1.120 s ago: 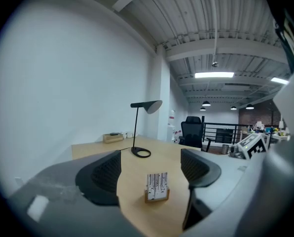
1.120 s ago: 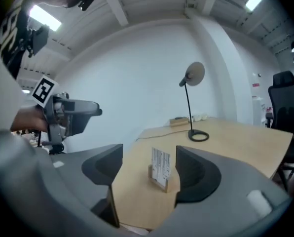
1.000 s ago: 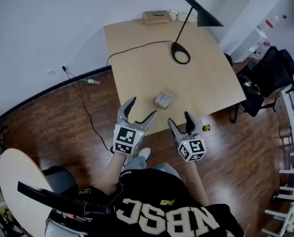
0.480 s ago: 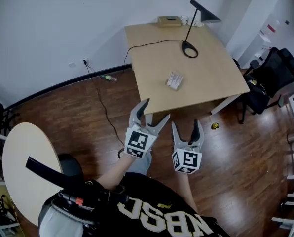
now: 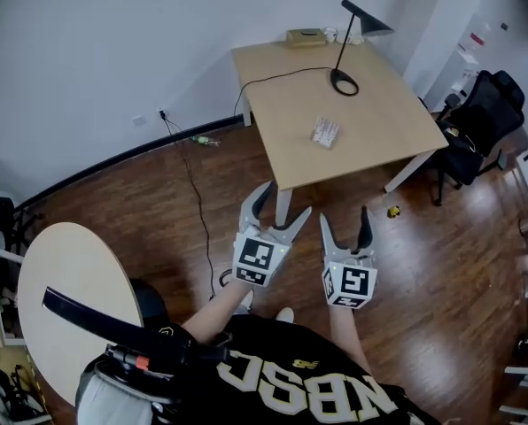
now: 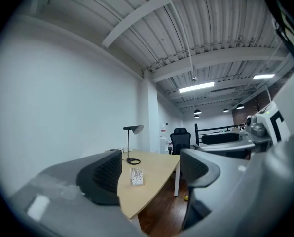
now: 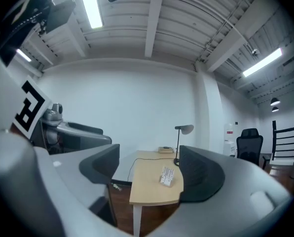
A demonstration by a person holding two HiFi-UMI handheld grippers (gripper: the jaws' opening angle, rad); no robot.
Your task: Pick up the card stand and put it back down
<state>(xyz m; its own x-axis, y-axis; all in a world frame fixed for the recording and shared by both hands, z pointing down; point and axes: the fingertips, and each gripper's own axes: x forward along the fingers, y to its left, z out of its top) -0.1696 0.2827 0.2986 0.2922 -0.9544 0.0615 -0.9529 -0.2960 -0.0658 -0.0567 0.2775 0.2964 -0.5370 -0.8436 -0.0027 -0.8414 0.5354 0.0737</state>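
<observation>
Card stand [image 5: 325, 132] stands on the light wood bench [image 5: 379, 127], about mid-top, near the black lamp [image 5: 344, 51] but apart from it. Both tools are held level over the dark wood floor [image 5: 158, 193], well short of the bench edge (side by side, not touching). Left tool [image 5: 286, 199]: jaws apart, nothing between them. Right tool [image 5: 345, 216]: jaws apart and empty too, having just closed in slightly.

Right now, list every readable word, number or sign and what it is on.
"NBSC": person's shirt, upside down in the head view.
Print on the card stand: too small to read.
The wall sign: too small to read.
Cubes on the left gripper and right gripper: square markers, no words.
</observation>
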